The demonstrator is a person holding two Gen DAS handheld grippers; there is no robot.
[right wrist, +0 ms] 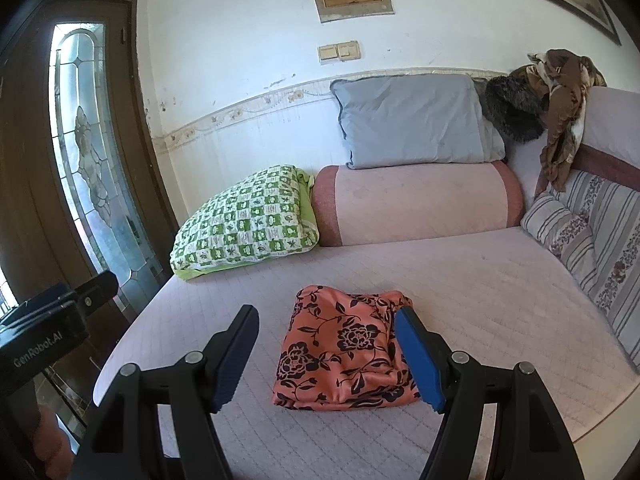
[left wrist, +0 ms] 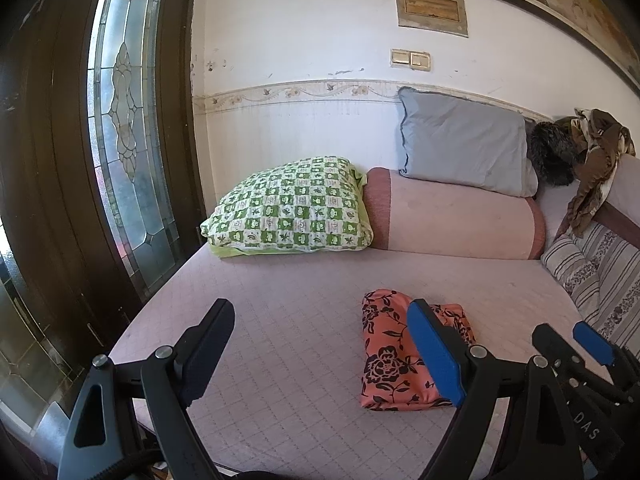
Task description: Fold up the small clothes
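Observation:
A small orange garment with black flowers (left wrist: 390, 354) lies folded into a compact bundle on the pink quilted bed (left wrist: 280, 320). It also shows in the right wrist view (right wrist: 344, 346). My left gripper (left wrist: 320, 350) is open and empty, held above the bed to the left of the garment, its right finger overlapping the bundle in view. My right gripper (right wrist: 326, 354) is open and empty, its jaws spread either side of the garment, just in front of it. The right gripper also shows at the right edge of the left wrist view (left wrist: 580, 344).
A green checked pillow (left wrist: 292, 210), a pink bolster (left wrist: 452, 216) and a blue pillow (left wrist: 464, 146) lie along the wall. Striped cushions (right wrist: 592, 240) and a brown heap of clothes (right wrist: 560, 100) are at the right. A wooden door with stained glass (left wrist: 120, 140) stands left.

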